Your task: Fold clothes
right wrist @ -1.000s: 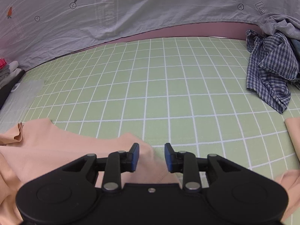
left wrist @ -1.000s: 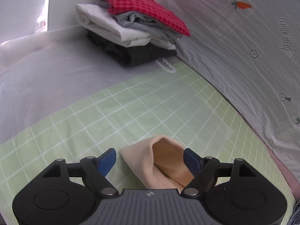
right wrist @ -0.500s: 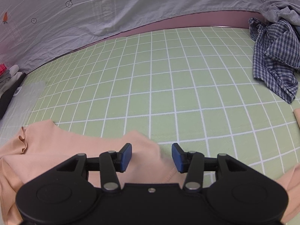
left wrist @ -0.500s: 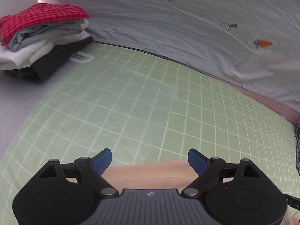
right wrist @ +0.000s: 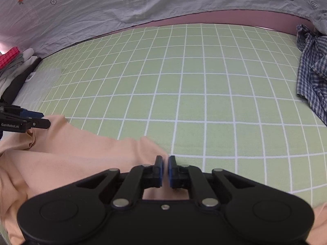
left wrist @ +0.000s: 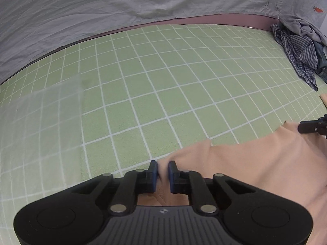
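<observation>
1. Cloth first: the peach top (left wrist: 255, 169) lies spread on the green checked mat (left wrist: 163, 85), right at the near edge of it, in front of both claws.
2. I see my left claw (left wrist: 163, 171) pinched shut on a small fold at the top's far edge. Only a little bit of cloth sits between the pads, so I think it can slip out when I lift.
3. My right claw (right wrist: 165, 168) is also pinched shut on the same edge, further along. Its bite looks thin too. If one side lets go, the top hangs crooked and the fold goes wrong.
4. Both claws may hold just the upper layer. Then the under layer stays on the mat and the top opens up like a bag.
5. If I pull my hands apart too hard, the cloth stretches tight and pops free. If I bring them too close, it sags in the middle and wrinkles.
6. The blue checked shirt (right wrist: 312, 69) lies loose at the mat's right side, well apart from the top. A big swing that way may drag the top onto it.
7. The folded pile (right wrist: 14, 65) sits off the mat's left corner. I do not want to bump it.
</observation>
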